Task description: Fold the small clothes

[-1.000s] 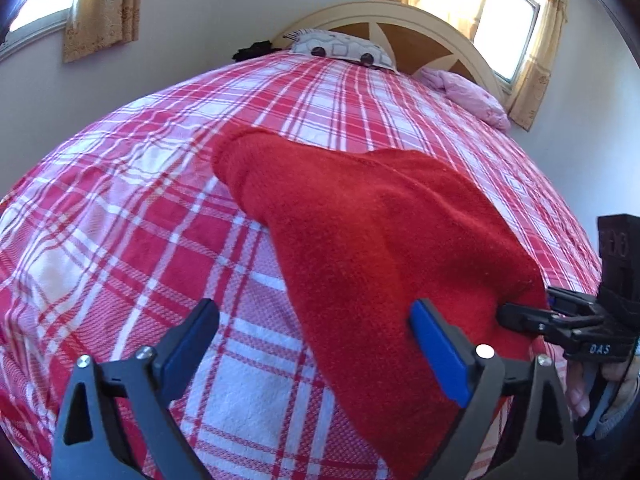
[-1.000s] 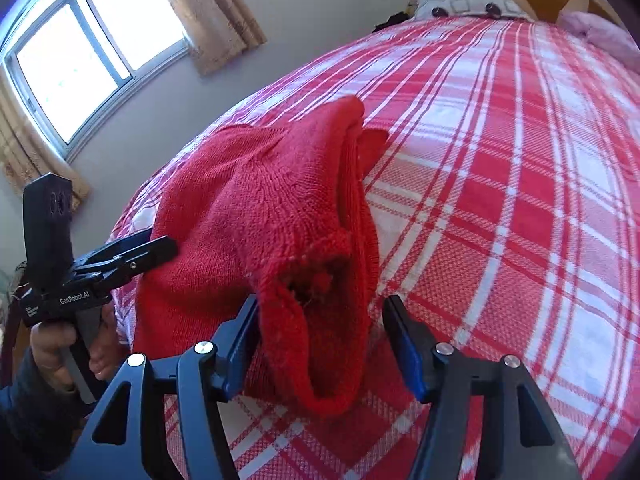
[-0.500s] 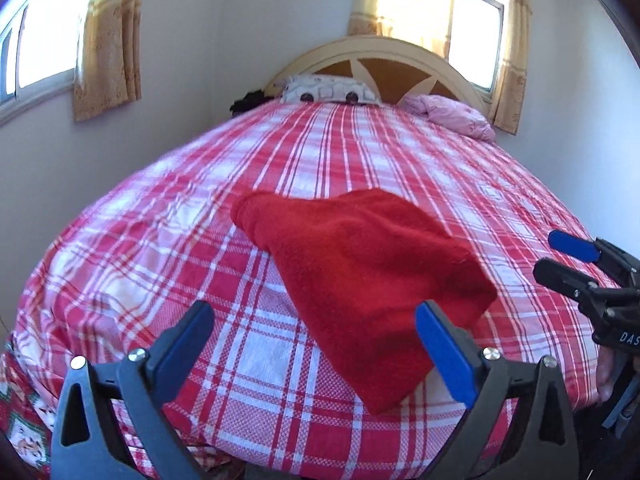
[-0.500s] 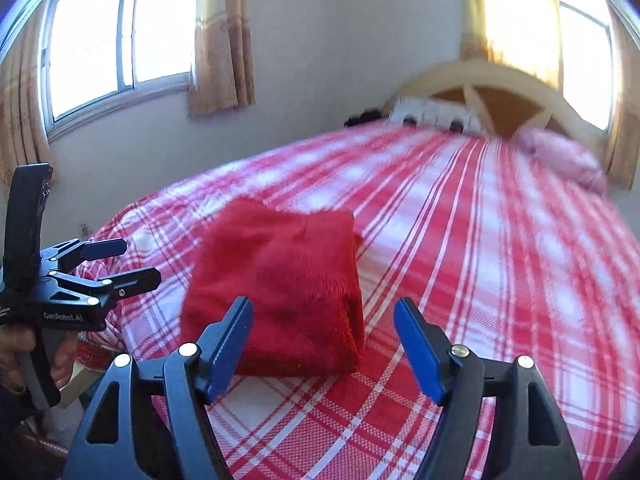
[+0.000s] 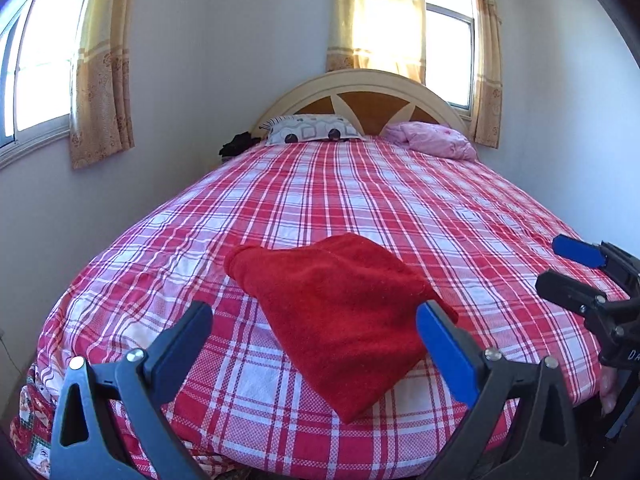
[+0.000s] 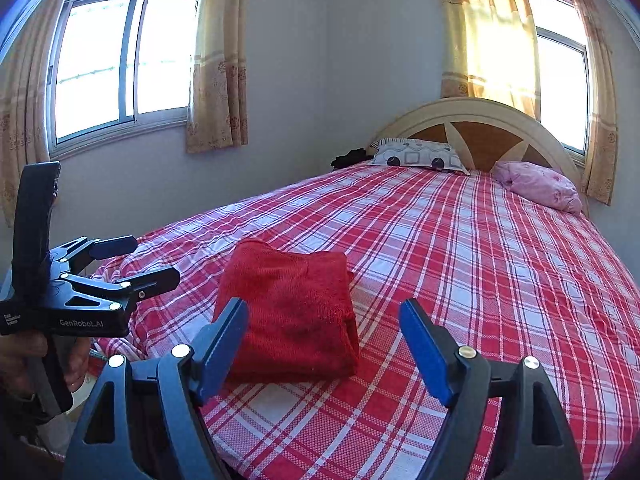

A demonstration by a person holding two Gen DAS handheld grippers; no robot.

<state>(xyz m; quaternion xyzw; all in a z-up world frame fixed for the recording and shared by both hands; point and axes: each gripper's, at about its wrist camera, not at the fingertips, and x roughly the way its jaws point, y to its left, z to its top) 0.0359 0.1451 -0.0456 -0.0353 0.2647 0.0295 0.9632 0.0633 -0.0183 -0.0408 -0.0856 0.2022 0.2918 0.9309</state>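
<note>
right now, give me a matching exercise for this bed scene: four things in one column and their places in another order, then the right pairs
Things:
1. red garment
2. patterned pillow
3. pink bundle
4. black item

Places:
A. at the head of the bed, right side
B. folded on the plaid cover near the foot
C. off the bed's far left corner, beside the pillow
D. against the headboard, left side

Pairs: 1-B, 2-D, 3-A, 4-C

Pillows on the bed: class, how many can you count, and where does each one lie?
2. A patterned pillow lies at the headboard, on the left; a pink pillow lies at its right end. A dark heap beside the patterned one could hide more.
</note>
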